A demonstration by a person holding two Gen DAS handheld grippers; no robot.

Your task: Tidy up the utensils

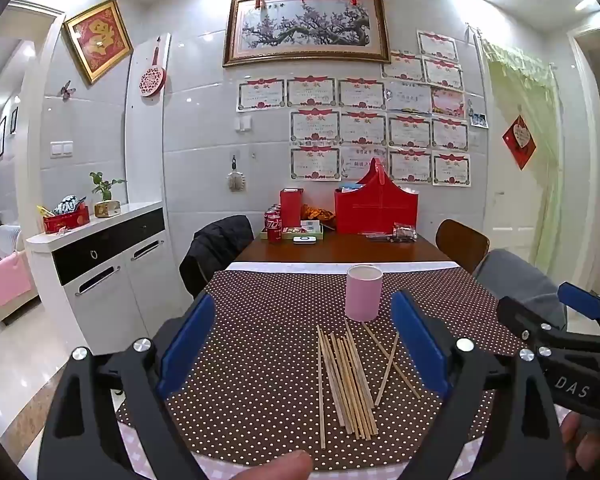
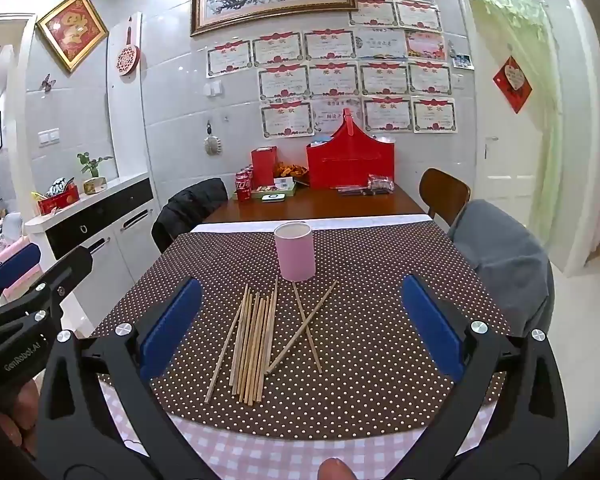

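While both grippers [image 1: 304, 344] [image 2: 300, 328] gape empty, chopsticks [image 2: 252, 344] lie lengthwise toward the pink cup [image 2: 295, 251].

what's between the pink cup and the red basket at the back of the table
Only bare tabletop separates the pink cup and red basket: dotted cloth, a white strip, then brown wood. Both wrist views show it.

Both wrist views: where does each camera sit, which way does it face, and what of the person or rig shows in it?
Left wrist: on the left gripper, jaws open, facing down the table at the chopsticks and pink cup; a fingertip below, the right gripper at right.
Right wrist: on the right gripper, jaws open, same heading; the left gripper at left, fingers at the lower edge.
Shared: chopsticks, cup, dotted cloth, certificate wall.
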